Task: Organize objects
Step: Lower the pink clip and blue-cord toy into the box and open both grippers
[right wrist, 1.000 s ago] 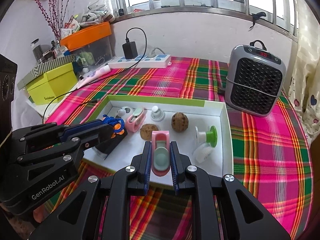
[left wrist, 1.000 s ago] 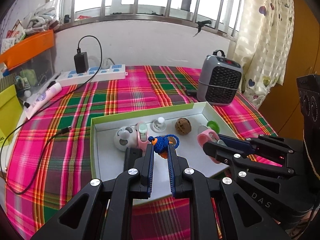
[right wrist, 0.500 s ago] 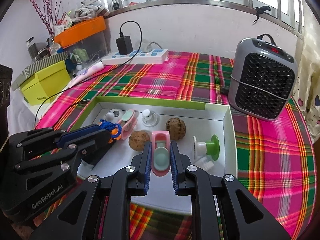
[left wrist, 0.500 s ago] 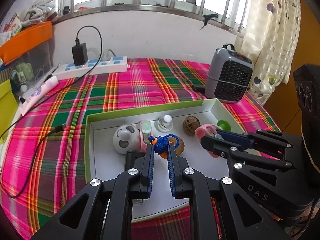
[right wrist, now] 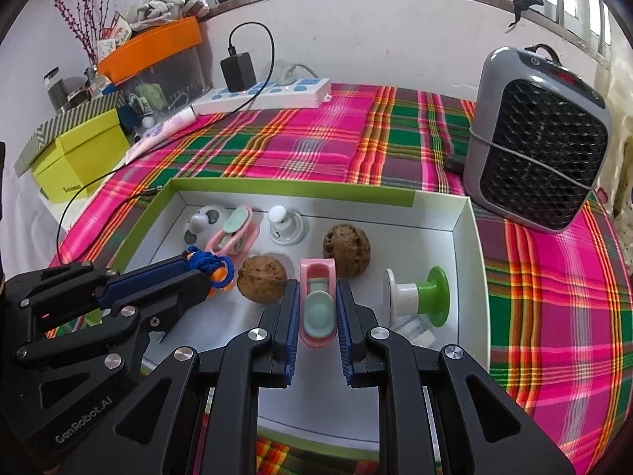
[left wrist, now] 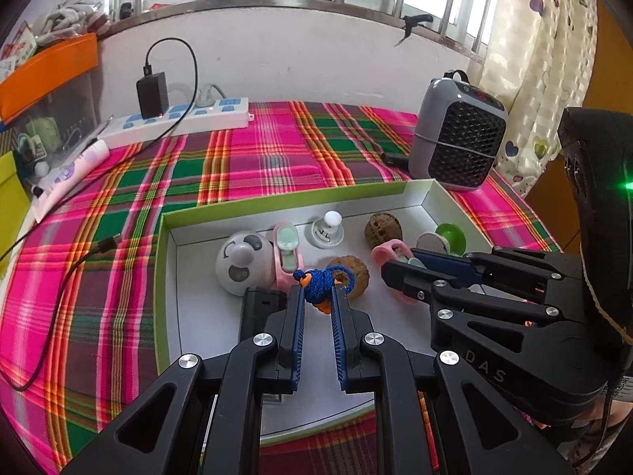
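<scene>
A small blue knitted toy with orange parts [left wrist: 319, 285] sits pinched at the very tips of the left claw [left wrist: 317, 297], whose blue pads are drawn in narrow against both its sides. It hangs just above the white floor of the green-edged box [left wrist: 277, 201], directly in front of a brown walnut [left wrist: 353, 280] and just right of a black block [left wrist: 261, 304] that lies under the claw's left finger.

The right claw [right wrist: 316, 304] holds a pink toy bathtub with a pale green inside [right wrist: 317, 304]; the pads press on its long sides and its far end sticks out past the tips. It is over the middle of the box [right wrist: 435, 213], between the near walnut [right wrist: 262, 282] on the left and a white-and-green suction-cup piece [right wrist: 419, 295] on the right, with a second walnut [right wrist: 347, 250] just behind it.

Along the box's far wall stand a round white panda-faced toy [left wrist: 241, 263], a second pink bathtub [left wrist: 288, 251] leaning beside it, and a white knobbed piece [left wrist: 328, 229].

The box rests on a pink and green plaid cloth [left wrist: 257, 158] over the worktop. A grey fan heater [right wrist: 538, 138] stands behind its right corner, and a white power strip [left wrist: 178, 120] with a black charger plugged in lies by the wall.
</scene>
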A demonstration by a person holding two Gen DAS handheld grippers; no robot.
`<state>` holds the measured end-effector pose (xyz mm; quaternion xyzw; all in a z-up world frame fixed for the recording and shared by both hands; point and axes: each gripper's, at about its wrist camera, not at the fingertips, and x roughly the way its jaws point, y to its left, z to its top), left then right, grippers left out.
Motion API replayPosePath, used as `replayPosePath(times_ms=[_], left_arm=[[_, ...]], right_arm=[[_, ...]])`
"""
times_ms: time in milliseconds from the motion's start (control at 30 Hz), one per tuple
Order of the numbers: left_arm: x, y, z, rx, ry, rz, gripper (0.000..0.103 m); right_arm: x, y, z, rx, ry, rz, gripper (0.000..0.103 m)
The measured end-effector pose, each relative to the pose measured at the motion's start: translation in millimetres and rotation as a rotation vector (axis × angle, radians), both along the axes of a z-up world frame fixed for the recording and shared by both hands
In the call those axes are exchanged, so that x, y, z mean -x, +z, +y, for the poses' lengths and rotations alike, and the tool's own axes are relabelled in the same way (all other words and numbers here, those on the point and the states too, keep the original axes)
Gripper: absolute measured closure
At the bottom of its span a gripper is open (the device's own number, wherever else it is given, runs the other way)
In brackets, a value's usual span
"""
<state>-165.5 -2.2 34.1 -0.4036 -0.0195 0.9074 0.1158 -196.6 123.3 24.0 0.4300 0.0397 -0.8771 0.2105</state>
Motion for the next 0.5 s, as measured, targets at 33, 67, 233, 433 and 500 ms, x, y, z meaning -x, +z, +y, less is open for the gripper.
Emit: replayPosePath(times_ms=[33,67,233,433,500], left_arm=[[0.2,-0.7,0.6,0.002,-0.001,-0.002,0.091],[0.5,-1.4,1.4,0.004,-0.003,-0.004,0.091],[1.4,-3.9,3.0,0.006,-0.006,-0.011,0.091],[2.8,-7.3,3.8,0.014,-0.003,-0.021,0.091],[3.1,-7.6,4.1,0.011,-0.005,-0.023,0.091]], right_arm=[[0.4,-1.0,-0.8,-0.004,0.001,-0.001,0.085],[0.6,-2.2,-1.4,-0.007,0.002,-0.003,0.085],[2.4,-5.1,-2.0,-0.010,0.001,-0.008,0.085],[2.2,-5.8,-1.6,-0.008,0.000,-0.009,0.085],[2.0,-6.0,-1.6,-0.006,0.000,-0.008,0.085]])
